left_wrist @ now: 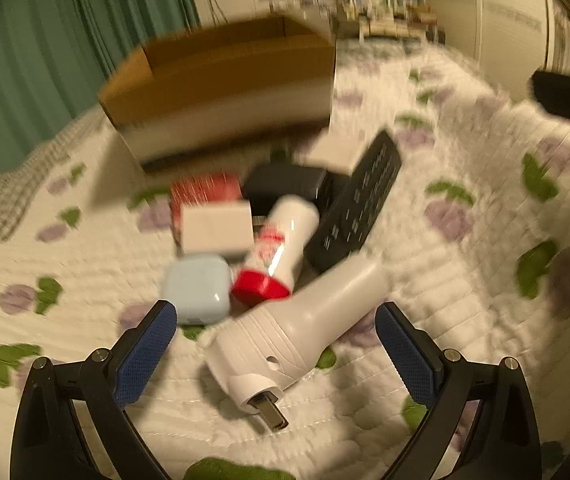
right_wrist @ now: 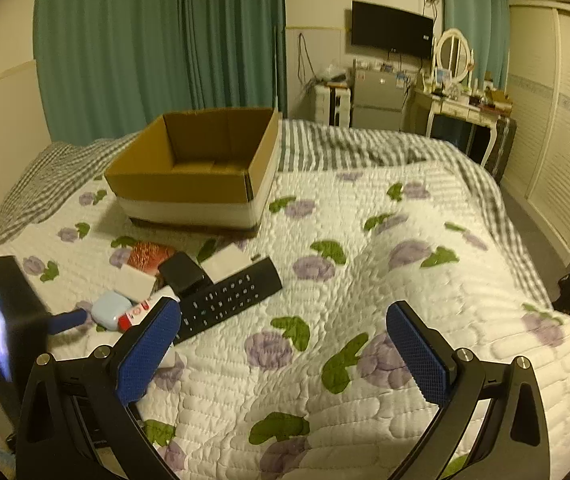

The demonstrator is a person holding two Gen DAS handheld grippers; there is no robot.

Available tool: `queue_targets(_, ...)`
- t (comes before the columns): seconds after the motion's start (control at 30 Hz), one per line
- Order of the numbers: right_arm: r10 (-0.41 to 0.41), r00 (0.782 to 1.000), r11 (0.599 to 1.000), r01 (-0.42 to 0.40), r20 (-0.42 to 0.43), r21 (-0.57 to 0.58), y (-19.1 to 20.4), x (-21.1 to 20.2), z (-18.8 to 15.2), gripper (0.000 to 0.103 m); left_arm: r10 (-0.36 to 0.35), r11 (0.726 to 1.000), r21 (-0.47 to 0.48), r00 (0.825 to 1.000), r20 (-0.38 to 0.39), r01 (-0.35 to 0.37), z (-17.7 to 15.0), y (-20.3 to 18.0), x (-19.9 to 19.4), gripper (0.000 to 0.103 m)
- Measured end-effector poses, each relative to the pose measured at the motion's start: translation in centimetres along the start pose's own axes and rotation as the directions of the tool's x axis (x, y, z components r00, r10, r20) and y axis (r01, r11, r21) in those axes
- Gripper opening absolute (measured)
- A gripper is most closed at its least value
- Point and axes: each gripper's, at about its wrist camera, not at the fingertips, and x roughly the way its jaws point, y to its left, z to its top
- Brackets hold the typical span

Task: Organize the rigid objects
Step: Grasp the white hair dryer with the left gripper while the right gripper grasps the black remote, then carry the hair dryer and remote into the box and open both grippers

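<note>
Quilted bedspread (right_wrist: 365,272), white with stitched ridges and a purple-flower, green-leaf print, carries a loose cluster of rigid objects. Left gripper (left_wrist: 275,350), jaws spread wide with textured blue pads (left_wrist: 147,354), hovers over a smooth white plastic device (left_wrist: 297,328) with a flared, ribbed head and a metal tab at its near end; the pads are not touching it. Beyond it lie a rounded pale-blue case (left_wrist: 199,288), a glossy white cylindrical bottle (left_wrist: 281,240) with a red cap, a white rectangular box (left_wrist: 217,228) resting against a red patterned box (left_wrist: 205,188), a matte black block (left_wrist: 285,186), and a long flat black remote control (left_wrist: 359,200) with rows of small buttons. These items touch or overlap one another; the left wrist view is motion-blurred. Open corrugated cardboard box (right_wrist: 201,168), brown with a white band around its base, stands on the bedspread just behind the cluster. Right gripper (right_wrist: 281,348), likewise open and holding nothing, hangs over bare quilt to the right of the remote control. Green pleated curtains (right_wrist: 145,40), a wall-mounted black screen (right_wrist: 391,28), and a white dressing table (right_wrist: 461,108) with an oval mirror lie behind.
</note>
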Motion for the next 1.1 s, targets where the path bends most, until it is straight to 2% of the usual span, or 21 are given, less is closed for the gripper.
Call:
queue_targets(0.07,0.006,1.0,1.0,-0.006,-0.016,0.008,-0.2,0.5,-0.2,0.103,0.017,1.0,0.026,0.999,-0.036,-0.016,-0.3,-0.6,0.9,0.098)
queue_targets(0.2,0.011,0.999,1.0,-0.01,-0.036,0.015,-0.4,1.1,-0.3,0.103,-0.004,0.998,0.065,1.0,-0.016,0.005,-0.5,-1.4,0.0,0.056)
queue_targets(0.23,0.011,0.999,1.0,-0.01,-0.038,0.016,-0.4,1.2,-0.4,0.103,-0.019,0.997,0.068,1.0,-0.014,0.02,-0.7,-1.5,-0.5,0.052)
queue_targets(0.33,0.008,0.999,1.0,-0.007,-0.045,0.011,-0.3,1.4,-0.3,0.103,-0.033,0.997,0.075,0.999,0.022,0.031,-0.5,-1.5,-1.7,0.052)
queue_targets(0.47,-0.003,0.998,1.0,0.003,-0.064,-0.009,0.2,2.0,-0.3,0.103,-0.068,0.997,0.045,0.991,0.114,0.064,0.2,-0.3,-4.7,0.052)
queue_targets(0.6,-0.02,0.995,0.999,0.017,-0.098,-0.032,1.3,3.3,0.2,0.103,-0.036,0.998,-0.036,0.987,0.157,0.042,1.8,2.7,-6.1,0.052)
queue_targets(0.7,-0.013,0.987,1.0,0.01,-0.157,-0.015,2.5,5.7,0.8,0.103,0.042,0.995,-0.094,0.988,0.149,-0.028,3.6,4.9,-5.5,0.052)
queue_targets(0.83,0.012,0.972,0.999,-0.002,-0.233,0.042,3.5,9.2,1.2,0.103,0.093,0.982,-0.175,0.987,0.134,-0.069,5.4,7.5,-3.7,0.052)
queue_targets(1.0,-0.007,0.95,0.994,0.041,-0.313,0.1,4.5,13.9,1.5,0.102,0.078,0.974,-0.222,0.991,0.113,-0.052,4.8,8.9,-2.0,0.052)
queue_targets(1.1,-0.013,0.936,0.995,0.047,-0.352,0.088,5.3,15.3,0.7,0.097,0.085,0.972,-0.226,0.991,0.102,-0.06,4.3,9.3,-1.7,0.052)
